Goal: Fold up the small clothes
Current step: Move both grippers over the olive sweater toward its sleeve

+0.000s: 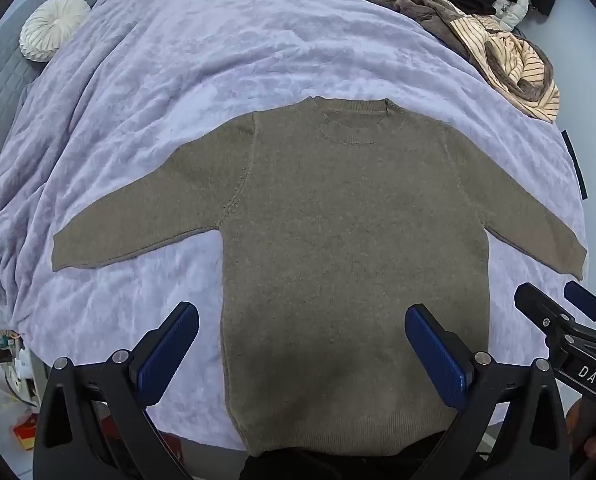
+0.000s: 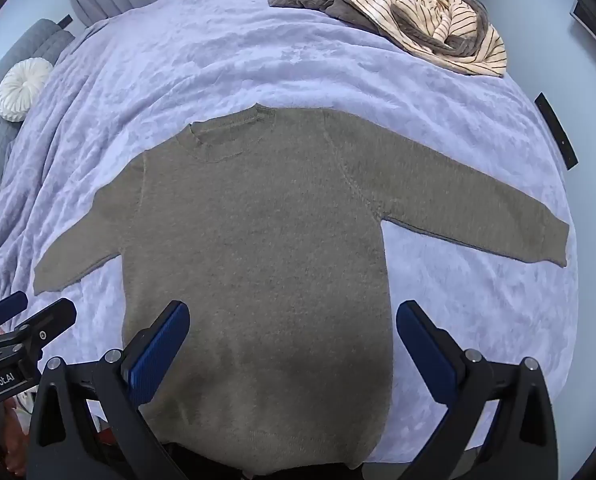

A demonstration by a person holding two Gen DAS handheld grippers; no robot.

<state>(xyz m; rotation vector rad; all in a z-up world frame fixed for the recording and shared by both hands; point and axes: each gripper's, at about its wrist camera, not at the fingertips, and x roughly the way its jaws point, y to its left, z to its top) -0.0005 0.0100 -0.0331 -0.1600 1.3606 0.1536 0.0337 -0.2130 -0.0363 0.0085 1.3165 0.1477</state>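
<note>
Claws [image 1: 302, 344] gape above sweater [image 1: 354, 240] on lavender blanket [image 1: 225, 60].

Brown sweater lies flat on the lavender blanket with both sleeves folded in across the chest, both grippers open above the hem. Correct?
Not quite. The sweater has both sleeves spread outward, as both wrist views show. The blanket and the open left gripper and right gripper are right.

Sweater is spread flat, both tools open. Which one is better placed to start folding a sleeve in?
Marginally the left tool: the left sleeve lies flat and wholly on the blanket, while the right sleeve's cuff reaches the bed edge. Both hover over the hem.
</note>
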